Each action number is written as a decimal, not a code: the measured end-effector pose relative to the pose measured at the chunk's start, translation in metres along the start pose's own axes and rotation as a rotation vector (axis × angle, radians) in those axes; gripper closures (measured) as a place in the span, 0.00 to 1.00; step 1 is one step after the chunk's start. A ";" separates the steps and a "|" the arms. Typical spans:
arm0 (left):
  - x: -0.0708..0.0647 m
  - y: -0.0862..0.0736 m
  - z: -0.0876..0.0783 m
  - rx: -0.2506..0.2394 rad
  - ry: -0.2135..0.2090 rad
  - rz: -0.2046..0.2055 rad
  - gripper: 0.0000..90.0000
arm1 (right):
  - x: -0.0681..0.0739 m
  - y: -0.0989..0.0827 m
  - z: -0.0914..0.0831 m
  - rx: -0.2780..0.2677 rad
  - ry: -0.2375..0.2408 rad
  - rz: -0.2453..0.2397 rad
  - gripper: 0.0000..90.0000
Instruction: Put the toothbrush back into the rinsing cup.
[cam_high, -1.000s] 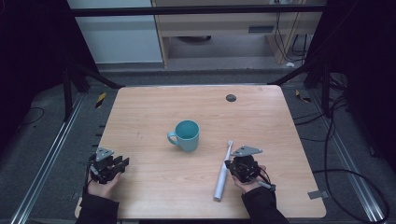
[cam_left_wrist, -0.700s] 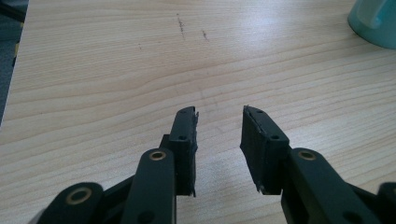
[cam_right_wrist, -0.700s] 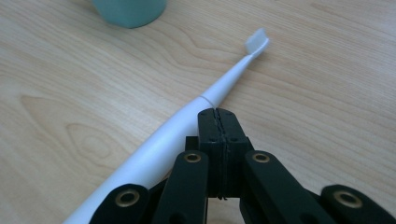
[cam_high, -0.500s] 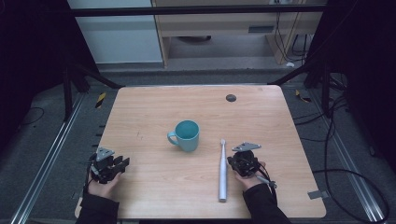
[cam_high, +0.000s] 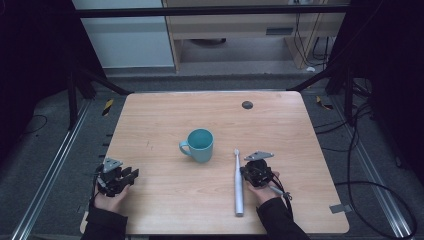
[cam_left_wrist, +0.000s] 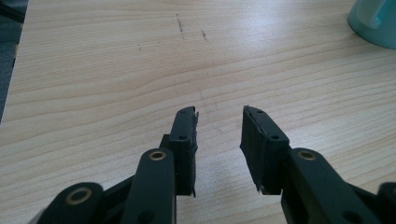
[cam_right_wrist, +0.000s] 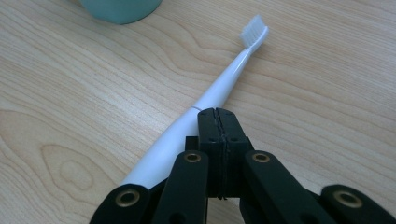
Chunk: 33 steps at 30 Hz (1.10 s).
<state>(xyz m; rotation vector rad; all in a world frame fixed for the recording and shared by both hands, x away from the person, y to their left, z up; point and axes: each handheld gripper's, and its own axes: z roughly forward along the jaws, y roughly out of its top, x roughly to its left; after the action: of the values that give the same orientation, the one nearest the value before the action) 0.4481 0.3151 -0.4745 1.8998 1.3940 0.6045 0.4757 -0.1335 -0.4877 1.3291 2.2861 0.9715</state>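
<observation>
Presently: electric toothbrush lies flat on wooden table, near front edge, bristle head toward teal mug, apart from it. Right gripper jaws pressed together, gripping nothing, tips just beside toothbrush handle. Left gripper jaws parted, empty, over bare wood at front left.

Handling judgement: toothbrush likely light, rigid; smooth glossy white plastic, round tapering body, may roll or slip. Grasp thick lower handle, not slender neck. Mug glazed, likely ceramic, breakable. Table matte, pale grain.
</observation>
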 end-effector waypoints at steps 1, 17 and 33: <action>0.000 0.000 0.000 0.001 0.001 -0.002 0.73 | 0.001 0.000 0.001 -0.002 0.002 -0.001 1.00; 0.000 0.000 0.000 0.001 0.001 -0.001 0.73 | 0.009 0.004 0.003 0.003 0.030 -0.030 1.00; 0.001 0.000 0.000 0.001 0.001 -0.002 0.73 | 0.000 0.009 -0.024 -0.044 -0.002 -0.046 0.88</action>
<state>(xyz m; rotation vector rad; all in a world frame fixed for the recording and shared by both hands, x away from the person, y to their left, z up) 0.4486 0.3156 -0.4742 1.8991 1.3965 0.6040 0.4678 -0.1397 -0.4640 1.2529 2.2702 0.9996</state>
